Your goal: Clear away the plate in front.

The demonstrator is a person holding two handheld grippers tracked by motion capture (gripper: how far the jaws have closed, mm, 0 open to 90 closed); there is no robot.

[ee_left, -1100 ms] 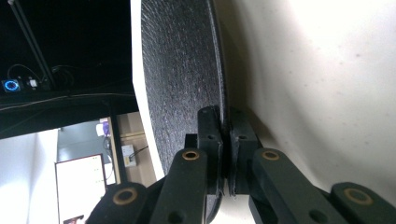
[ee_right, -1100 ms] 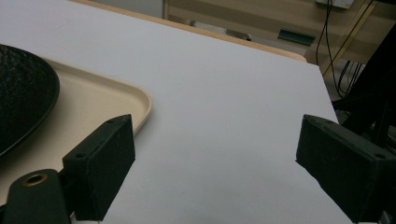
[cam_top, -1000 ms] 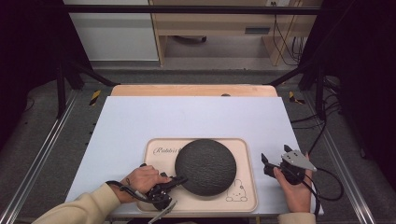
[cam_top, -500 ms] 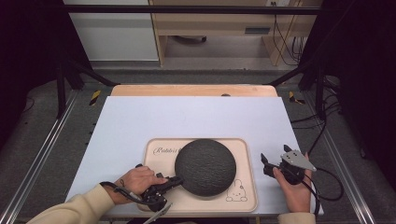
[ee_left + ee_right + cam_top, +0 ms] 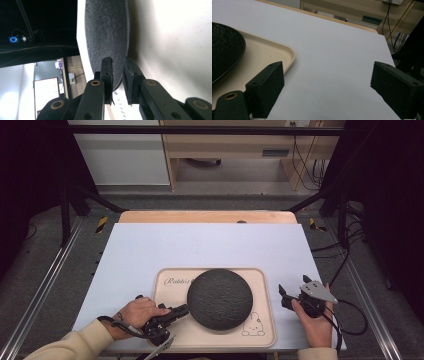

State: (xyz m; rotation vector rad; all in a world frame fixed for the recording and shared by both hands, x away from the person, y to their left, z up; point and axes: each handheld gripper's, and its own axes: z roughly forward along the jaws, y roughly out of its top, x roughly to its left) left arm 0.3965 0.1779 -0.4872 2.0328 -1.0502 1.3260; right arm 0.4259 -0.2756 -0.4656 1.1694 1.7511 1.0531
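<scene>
A round black textured plate [image 5: 220,299] lies on a beige tray [image 5: 261,287] printed with a rabbit and writing, near the table's front edge. My left gripper [image 5: 184,310] reaches the plate's left rim from the front left. In the left gripper view its jaws [image 5: 117,60] have just been opening a little; they stand a narrow gap apart with the plate [image 5: 107,30] rim between them, and the pads look just clear of it. My right gripper [image 5: 292,286] rests on the table right of the tray, open and empty [image 5: 327,75], with the plate [image 5: 224,50] and tray corner [image 5: 274,55] to its left.
The tray sits on a pale blue-white mat [image 5: 210,245] over a wooden tabletop [image 5: 207,216]. Metal frame rails [image 5: 50,275] run along both sides, and cables [image 5: 350,320] trail on the floor at right. A wooden shelf unit [image 5: 235,145] stands beyond the table.
My left hand has shifted slightly forward along the tray's front left. The plate, which looked tipped up, now lies flatter on the tray. The right gripper has not moved.
</scene>
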